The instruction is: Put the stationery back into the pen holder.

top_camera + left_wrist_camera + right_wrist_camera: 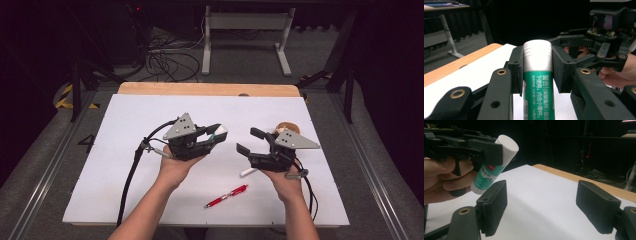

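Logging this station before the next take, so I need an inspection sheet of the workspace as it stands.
Surface: white mat on a wooden table.
Job's things: glue stick, white cap on, lifted off the mat.
Clutter: red pen; white object under the right hand; tan round item.
Grippers: left gripper clamps the glue stick; right gripper open, holding nothing.
Cables: black cable off the left gripper.
Surroundings: dark room, white frame legs.
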Demonstrator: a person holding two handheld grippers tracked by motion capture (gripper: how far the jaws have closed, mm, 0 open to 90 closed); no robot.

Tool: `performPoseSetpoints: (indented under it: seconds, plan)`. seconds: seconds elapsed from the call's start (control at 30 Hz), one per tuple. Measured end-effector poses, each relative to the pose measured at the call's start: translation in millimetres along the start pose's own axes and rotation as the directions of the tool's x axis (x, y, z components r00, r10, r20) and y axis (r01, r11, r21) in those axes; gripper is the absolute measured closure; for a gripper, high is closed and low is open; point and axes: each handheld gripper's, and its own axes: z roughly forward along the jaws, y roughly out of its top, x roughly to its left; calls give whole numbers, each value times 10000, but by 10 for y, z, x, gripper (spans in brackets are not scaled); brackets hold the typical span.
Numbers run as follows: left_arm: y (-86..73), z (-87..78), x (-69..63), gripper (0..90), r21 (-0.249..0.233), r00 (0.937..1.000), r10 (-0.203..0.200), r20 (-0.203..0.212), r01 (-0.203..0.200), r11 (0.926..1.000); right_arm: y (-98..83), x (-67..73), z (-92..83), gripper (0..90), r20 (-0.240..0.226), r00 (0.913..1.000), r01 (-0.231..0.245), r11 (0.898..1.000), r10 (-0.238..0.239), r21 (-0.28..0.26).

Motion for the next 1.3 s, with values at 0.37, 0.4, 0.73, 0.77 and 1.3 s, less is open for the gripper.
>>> performPoseSetpoints:
  seconds: [0.37, 0.4, 0.73, 0.77, 1.3]
  plan:
    - [-8, 109, -47, 652, -195, 9995, -171, 274, 176, 9997, -10, 61, 69, 285, -670, 9972, -333, 9993, 321, -173]
    - [-11, 117, -50, 652, -147, 9995, -122, 276, 126, 9998, -10, 61, 69, 285, -670, 9972, -333, 9993, 321, -173]
    - [-28, 216, -105, 651, -313, 9990, -213, 386, 225, 9993, -11, 99, 105, 327, -1333, 9888, -719, 9969, 673, -303]
    - [-28, 226, -110, 651, -309, 9989, -228, 417, 240, 9992, -14, 105, 112, 331, -1386, 9878, -755, 9967, 709, -287]
    - [-2, 335, -194, 651, -559, 9971, -368, 660, 405, 9976, -37, 156, 181, 436, -2003, 9746, -1049, 9944, 1000, -141]
